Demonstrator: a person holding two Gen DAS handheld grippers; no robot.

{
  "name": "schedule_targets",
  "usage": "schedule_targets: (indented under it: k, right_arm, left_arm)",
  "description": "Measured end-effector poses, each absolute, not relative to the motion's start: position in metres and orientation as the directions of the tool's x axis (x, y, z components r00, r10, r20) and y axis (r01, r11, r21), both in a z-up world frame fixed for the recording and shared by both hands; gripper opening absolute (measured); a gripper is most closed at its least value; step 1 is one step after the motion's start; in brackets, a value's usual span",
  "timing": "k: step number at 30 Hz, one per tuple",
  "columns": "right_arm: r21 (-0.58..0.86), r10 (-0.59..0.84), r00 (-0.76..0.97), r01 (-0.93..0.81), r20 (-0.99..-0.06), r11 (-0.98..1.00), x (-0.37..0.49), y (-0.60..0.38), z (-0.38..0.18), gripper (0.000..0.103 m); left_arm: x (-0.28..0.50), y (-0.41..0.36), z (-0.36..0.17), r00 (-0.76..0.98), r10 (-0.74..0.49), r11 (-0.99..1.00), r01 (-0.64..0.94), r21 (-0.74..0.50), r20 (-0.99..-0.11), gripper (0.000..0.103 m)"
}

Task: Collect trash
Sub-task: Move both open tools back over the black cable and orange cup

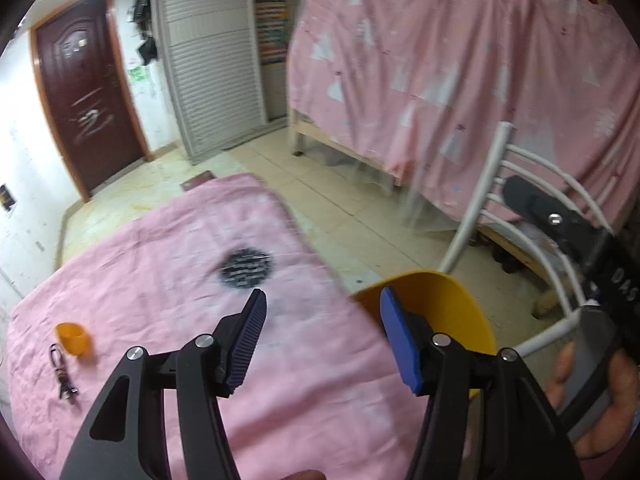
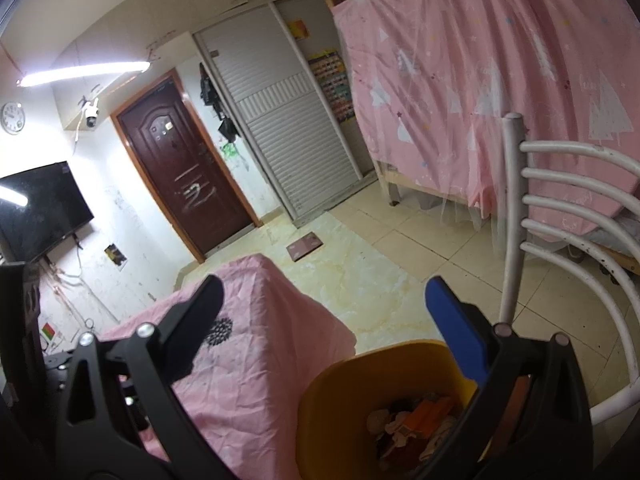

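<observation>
Over the pink-covered table [image 1: 168,264] the left gripper [image 1: 324,338] hangs half-open and empty, beside the yellow bin [image 2: 340,408] already holding scraps. The right gripper [image 2: 324,320] gapes wide, gripping nothing. Judged next: reach the orange cup [image 1: 73,338], probably trash. Only "DAS" reads, on the right gripper's body.

left hand-held gripper [image 1: 320,334]: jaws apart, empty | right hand-held gripper [image 2: 324,328]: jaws apart
</observation>
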State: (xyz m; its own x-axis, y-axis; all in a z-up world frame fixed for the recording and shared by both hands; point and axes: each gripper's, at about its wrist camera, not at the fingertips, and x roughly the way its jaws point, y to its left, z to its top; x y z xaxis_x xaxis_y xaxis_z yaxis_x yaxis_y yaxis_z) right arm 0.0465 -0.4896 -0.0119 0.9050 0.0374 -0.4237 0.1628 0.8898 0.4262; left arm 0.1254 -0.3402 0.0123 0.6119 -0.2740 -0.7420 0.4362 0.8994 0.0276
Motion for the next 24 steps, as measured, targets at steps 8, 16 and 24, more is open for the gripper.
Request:
schedule_targets:
  k: [8,16,24]
  right_arm:
    - [0.366,0.090,0.895,0.086,-0.437,0.927,0.061,-0.441,-0.008,0.097]
    - [0.300,0.154,0.875,-0.010,-0.460,0.954,0.075,-0.384,-0.010,0.097]
    - [0.277,0.241,0.830,-0.109,-0.504,0.955,0.094,-0.333,-0.017,0.097]
  left_arm:
    - [0.136,-0.281,0.010,0.637,-0.218,0.940,0.340,0.016,-0.739,0.058]
    - [0.140,-0.226,0.008,0.645,-0.194,0.965,0.261,-0.026,-0.739,0.061]
    - [0.143,-0.163,0.010,0.667,-0.109,0.991,0.132,-0.028,-0.737,0.064]
